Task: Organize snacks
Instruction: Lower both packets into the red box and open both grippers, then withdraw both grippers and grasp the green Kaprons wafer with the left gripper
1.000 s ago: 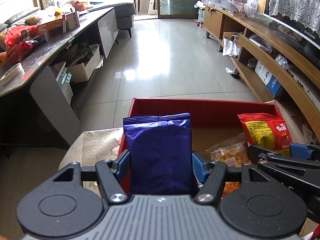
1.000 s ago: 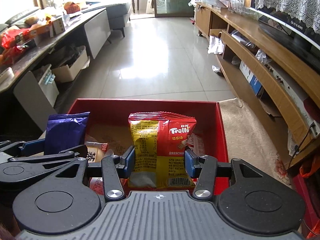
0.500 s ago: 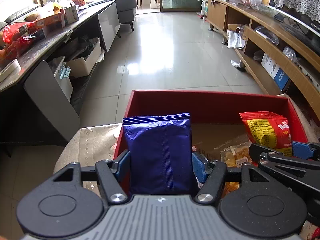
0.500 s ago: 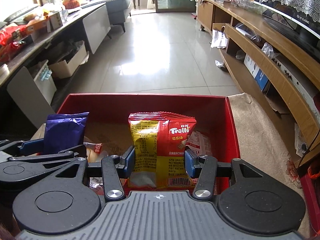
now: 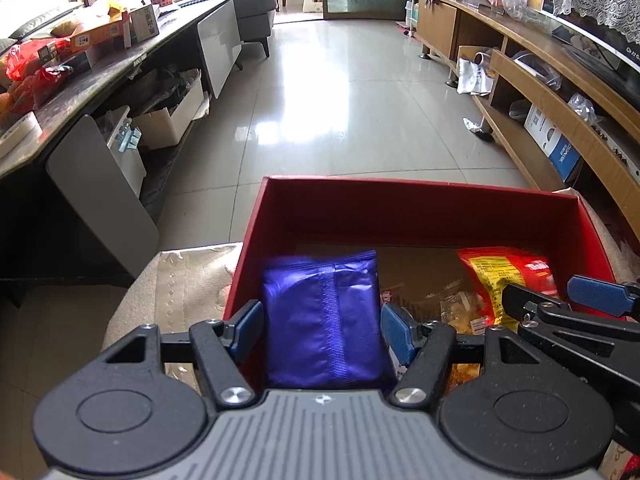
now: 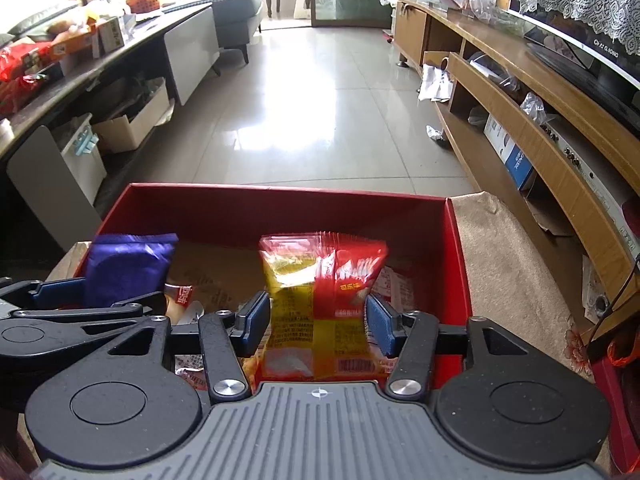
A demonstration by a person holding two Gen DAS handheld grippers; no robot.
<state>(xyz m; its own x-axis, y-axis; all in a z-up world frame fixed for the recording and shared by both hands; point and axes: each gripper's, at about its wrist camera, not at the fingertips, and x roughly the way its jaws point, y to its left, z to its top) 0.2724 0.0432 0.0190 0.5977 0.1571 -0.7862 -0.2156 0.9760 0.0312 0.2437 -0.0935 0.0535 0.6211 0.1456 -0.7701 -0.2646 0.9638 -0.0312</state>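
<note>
A red box point(image 5: 420, 208) holds several snack packets. My left gripper point(image 5: 322, 330) hangs over its left side with the jaws apart, and a purple snack bag point(image 5: 324, 316) is dropping out from between the pads. My right gripper point(image 6: 318, 322) hangs over the box's right half point(image 6: 454, 248), jaws apart, and a red and yellow Trolli bag point(image 6: 320, 304) slips down between its pads, blurred. The purple bag point(image 6: 128, 268) also shows in the right wrist view, and the Trolli bag point(image 5: 508, 276) in the left wrist view.
The box sits on a beige cloth-covered surface point(image 5: 180, 280). Small packets point(image 6: 184, 296) lie on the box floor. A dark counter with clutter point(image 5: 80, 64) runs along the left, a wooden TV stand point(image 5: 560, 120) along the right, with tiled floor point(image 5: 340, 100) ahead.
Both grippers have opened and lowered toward the box. The purple bag and the Trolli bag, held upright before, now sag and fall from the pads into the box.
</note>
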